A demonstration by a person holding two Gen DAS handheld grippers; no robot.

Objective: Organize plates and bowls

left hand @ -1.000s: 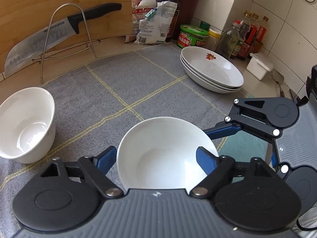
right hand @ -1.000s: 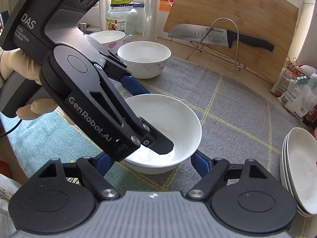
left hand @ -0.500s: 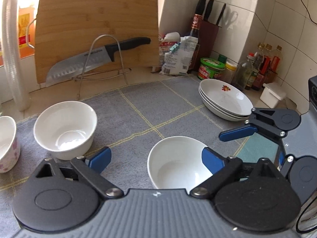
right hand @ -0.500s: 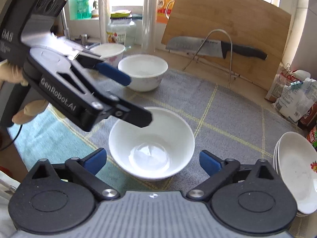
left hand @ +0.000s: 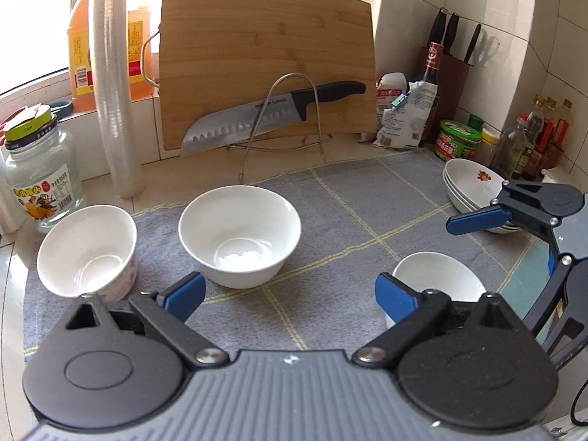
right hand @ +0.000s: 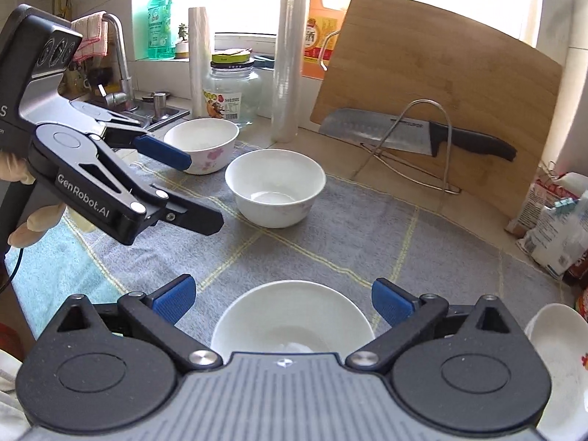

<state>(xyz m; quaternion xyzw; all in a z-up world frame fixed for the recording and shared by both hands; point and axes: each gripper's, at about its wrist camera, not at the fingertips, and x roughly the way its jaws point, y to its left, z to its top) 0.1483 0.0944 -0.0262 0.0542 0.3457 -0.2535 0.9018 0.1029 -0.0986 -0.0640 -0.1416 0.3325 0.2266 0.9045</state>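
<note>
Both grippers hang above a grey cloth (left hand: 341,198) with yellow grid lines that covers the desk, and both have their jaws spread wide with nothing between the blue pads. The left gripper (left hand: 290,294) faces the back wall; in the right wrist view it (right hand: 200,193) shows from the side, held in a pale-gloved hand (right hand: 33,217). The right gripper (right hand: 283,297) hovers over a plain white bowl (right hand: 290,316) that sits on the cloth just below its open jaws, without touching them; the same bowl (left hand: 437,275) appears low on the right in the left wrist view. Further back on the cloth stands a second white bowl (left hand: 239,235), and just beside it, at the cloth's left edge, a flower-patterned bowl (left hand: 88,253); whether the two touch is hard to tell from here. A stack of shallow plates (left hand: 474,187) rests at the far right of the cloth, partly hidden by the right gripper's finger. Behind, a bamboo cutting board (left hand: 268,73) leans on the wall with a black-handled knife (left hand: 272,117) lying across a wire rack (left hand: 283,121).
</note>
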